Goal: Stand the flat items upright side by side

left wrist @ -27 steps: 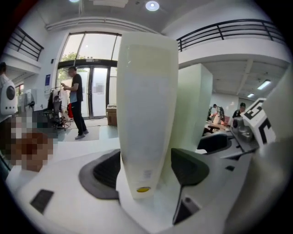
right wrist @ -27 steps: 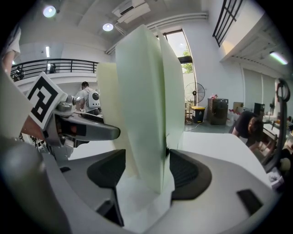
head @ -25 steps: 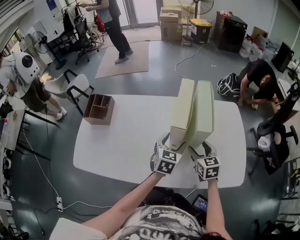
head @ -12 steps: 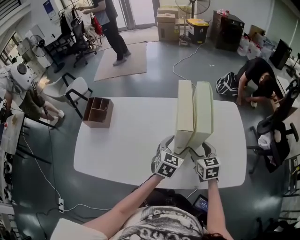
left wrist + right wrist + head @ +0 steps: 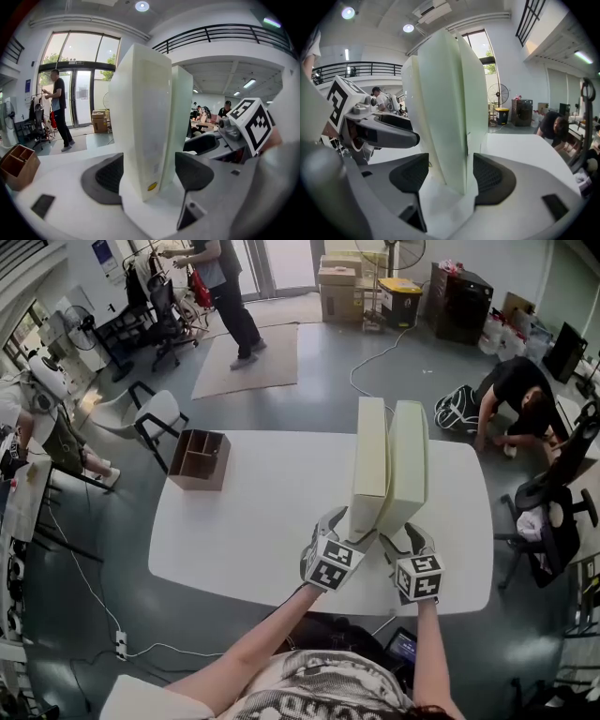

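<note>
Two flat cream boxes stand upright side by side on the white table (image 5: 253, 512), long faces touching. My left gripper (image 5: 354, 526) straddles the near end of the left box (image 5: 369, 460). In the left gripper view that box (image 5: 140, 117) sits between the pads of the left gripper (image 5: 149, 171), with a gap at the right pad, so the gripper is open. My right gripper (image 5: 403, 532) straddles the near end of the right box (image 5: 408, 460). In the right gripper view this box (image 5: 445, 117) stands between the pads of the right gripper (image 5: 450, 173), which is also open, with a gap at the left pad.
A brown wooden organizer (image 5: 198, 457) sits at the table's far left corner. A white chair (image 5: 150, 413) stands beyond it. A person (image 5: 514, 399) crouches on the floor at the right, and another person (image 5: 225, 292) stands at the back. An office chair (image 5: 553, 512) is beside the table's right edge.
The left gripper has tilted a little at the left box's near end. The two boxes and the right gripper have kept their places.
</note>
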`<state>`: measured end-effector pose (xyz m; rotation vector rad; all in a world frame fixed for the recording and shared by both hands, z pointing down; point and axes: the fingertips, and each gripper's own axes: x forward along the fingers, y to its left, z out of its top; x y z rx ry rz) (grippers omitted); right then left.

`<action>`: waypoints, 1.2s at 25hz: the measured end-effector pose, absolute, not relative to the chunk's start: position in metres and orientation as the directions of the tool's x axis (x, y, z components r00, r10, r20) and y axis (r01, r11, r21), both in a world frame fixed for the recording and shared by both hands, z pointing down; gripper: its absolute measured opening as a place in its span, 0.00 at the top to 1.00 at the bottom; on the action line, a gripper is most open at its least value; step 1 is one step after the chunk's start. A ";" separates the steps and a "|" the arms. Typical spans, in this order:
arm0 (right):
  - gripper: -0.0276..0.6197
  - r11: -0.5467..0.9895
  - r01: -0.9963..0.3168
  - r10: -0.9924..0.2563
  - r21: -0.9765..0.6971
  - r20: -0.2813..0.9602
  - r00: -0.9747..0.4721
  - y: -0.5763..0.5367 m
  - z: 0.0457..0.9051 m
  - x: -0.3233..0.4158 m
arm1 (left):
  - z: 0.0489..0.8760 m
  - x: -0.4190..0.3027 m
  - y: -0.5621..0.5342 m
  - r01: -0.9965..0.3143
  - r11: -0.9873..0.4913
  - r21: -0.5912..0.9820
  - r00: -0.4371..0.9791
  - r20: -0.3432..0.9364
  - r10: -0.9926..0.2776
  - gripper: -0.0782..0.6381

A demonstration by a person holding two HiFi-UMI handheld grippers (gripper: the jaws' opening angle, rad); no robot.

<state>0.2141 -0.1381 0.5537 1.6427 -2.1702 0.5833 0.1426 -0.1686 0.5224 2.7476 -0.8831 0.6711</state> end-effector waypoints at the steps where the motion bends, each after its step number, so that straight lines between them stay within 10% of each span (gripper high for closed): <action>1: 0.50 0.242 -0.963 -0.818 -0.115 0.510 -0.266 -0.135 0.554 0.213 | 0.524 0.140 -0.167 -0.594 -0.803 0.039 0.721 0.469 -0.510 0.42; 30: 0.57 0.482 -0.834 -0.693 -0.270 0.465 -0.551 -0.036 0.571 0.113 | 0.532 0.007 -0.068 -0.791 -0.581 0.191 0.597 0.447 -0.666 0.52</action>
